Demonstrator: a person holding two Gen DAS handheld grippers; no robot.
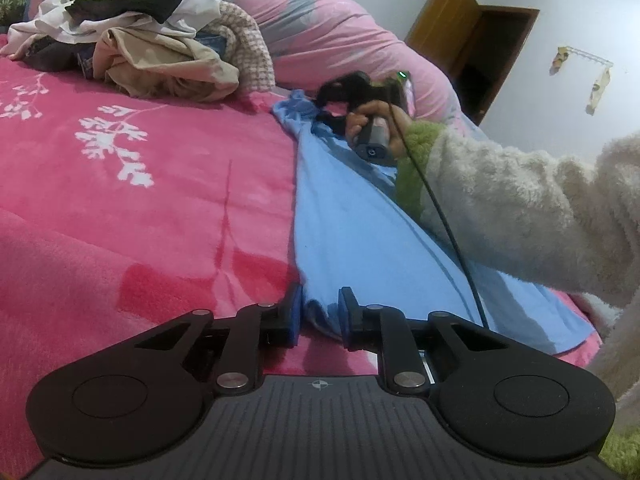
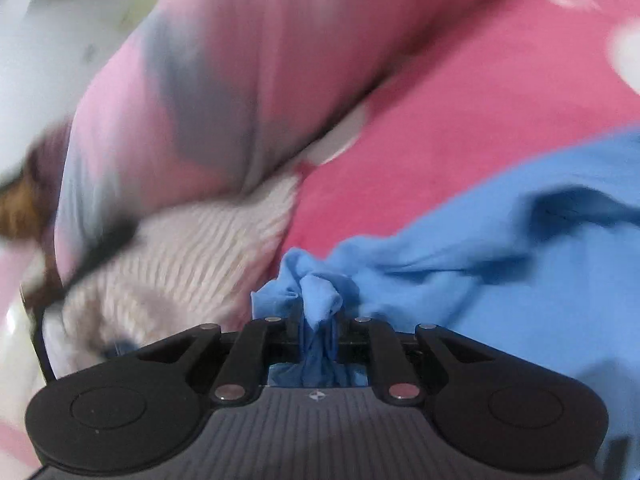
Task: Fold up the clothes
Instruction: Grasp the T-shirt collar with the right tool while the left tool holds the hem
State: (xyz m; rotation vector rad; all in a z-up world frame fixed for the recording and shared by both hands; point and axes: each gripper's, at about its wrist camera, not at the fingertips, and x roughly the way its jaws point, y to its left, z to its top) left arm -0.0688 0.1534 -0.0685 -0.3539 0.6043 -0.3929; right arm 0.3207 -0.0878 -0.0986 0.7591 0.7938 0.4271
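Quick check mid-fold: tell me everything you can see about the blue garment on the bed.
The blue garment is thin, soft, plain fabric, lying stretched in a long strip on the pink blanket. Its far end is bunched in the right gripper. Its near edge sits between the left gripper jaws. A fleecy sleeve lies across it.

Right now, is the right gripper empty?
No, the right gripper is clamped on a bunched end of the blue garment, which sticks up between its fingers.

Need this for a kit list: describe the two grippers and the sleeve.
Both grippers, left gripper and right gripper, are black with ribbed grey bodies, round side discs and silver rivets; the left has blue pads. The sleeve is fluffy cream with a green cuff. A black cable trails.
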